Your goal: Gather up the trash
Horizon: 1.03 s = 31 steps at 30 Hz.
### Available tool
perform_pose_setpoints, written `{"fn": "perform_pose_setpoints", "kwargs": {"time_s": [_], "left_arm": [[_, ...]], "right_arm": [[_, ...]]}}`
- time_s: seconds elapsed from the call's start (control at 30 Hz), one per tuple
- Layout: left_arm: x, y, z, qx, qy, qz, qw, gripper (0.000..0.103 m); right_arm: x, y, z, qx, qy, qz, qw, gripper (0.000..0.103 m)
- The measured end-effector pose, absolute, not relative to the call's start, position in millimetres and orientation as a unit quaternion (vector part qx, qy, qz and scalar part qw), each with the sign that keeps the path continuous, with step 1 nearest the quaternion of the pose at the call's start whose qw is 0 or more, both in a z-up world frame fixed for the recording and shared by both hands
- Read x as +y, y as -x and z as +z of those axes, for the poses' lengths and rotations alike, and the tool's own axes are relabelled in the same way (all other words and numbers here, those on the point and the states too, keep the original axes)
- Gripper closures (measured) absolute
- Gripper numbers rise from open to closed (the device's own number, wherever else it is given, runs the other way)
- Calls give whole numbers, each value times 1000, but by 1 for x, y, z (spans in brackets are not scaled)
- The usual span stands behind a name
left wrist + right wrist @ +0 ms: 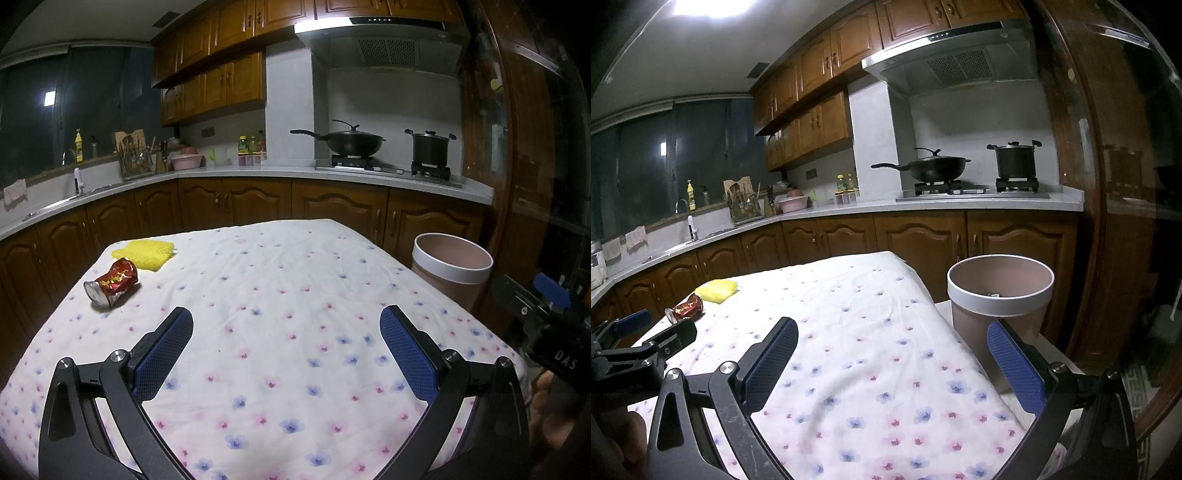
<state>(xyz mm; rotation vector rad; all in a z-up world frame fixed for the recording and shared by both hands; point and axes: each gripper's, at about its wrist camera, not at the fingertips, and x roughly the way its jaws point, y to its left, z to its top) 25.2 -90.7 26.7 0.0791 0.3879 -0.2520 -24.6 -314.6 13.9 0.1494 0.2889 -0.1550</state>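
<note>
A crushed red can [111,287] lies on its side at the far left of the flowered tablecloth [280,332]. A yellow crumpled piece [147,252] lies just behind it. Both show small in the right wrist view, the can [686,308] and the yellow piece [716,289]. A pink bin with a white rim [452,267] stands off the table's right edge; it shows nearer in the right wrist view [999,295] with something small inside. My left gripper [286,325] is open and empty above the table. My right gripper [892,338] is open and empty near the table's right edge.
Brown kitchen cabinets and a grey counter [258,171] run behind the table. A wok [352,142] and a pot [430,147] sit on the stove. A dark wooden door frame [491,147] stands at the right.
</note>
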Motion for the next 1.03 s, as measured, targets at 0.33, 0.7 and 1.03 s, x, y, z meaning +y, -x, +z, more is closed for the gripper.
{"fn": "perform_pose_setpoints", "kwargs": {"time_s": [0.33,0.7,1.03], "left_arm": [[-91,-26,26,192,-38,-125,973,0],[-91,-25,26,193,-38,-124,973,0],[-96,-28,27,199,-36,-129,971,0]], "right_arm": [[-313,22,15,146,-75,-75,984,0],[-311,22,16,146,-73,-75,984,0],[-309,21,16,149,-75,-74,983,0]]}}
